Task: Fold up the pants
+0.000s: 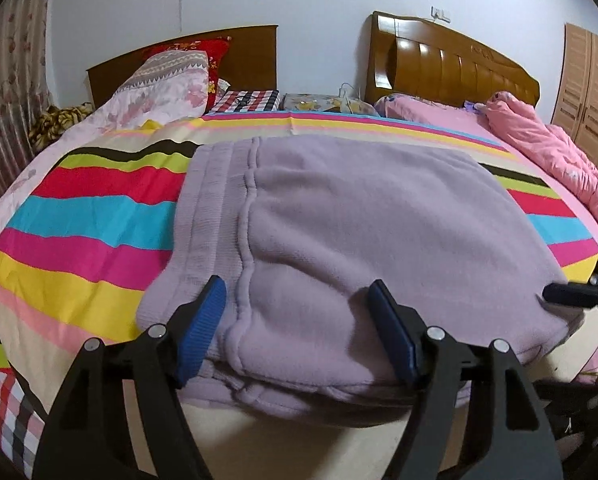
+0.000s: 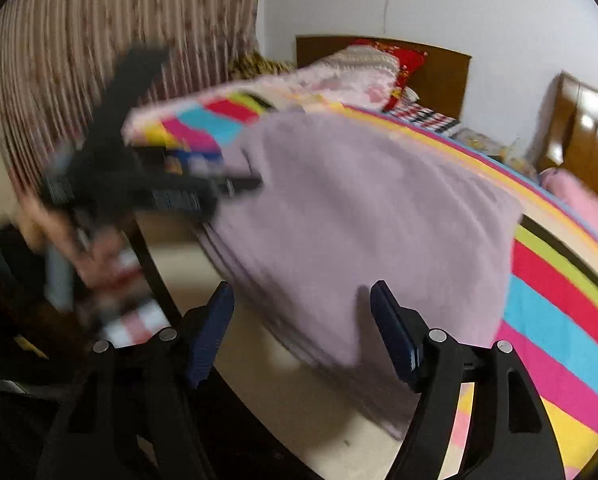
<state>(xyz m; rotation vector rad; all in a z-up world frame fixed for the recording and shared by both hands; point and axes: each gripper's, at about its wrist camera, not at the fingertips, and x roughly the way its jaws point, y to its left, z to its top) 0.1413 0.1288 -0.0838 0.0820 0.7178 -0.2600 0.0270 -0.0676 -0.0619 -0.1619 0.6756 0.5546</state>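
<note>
Left wrist view shows both the left hand-held gripper (image 1: 297,312) and right hand-held gripper (image 2: 303,316) released over the folded pants (image 1: 351,232); I'd clamp the near edge squarely before folding again.

Left gripper (image 1: 297,316), right gripper (image 2: 302,320): jaws apart.
</note>
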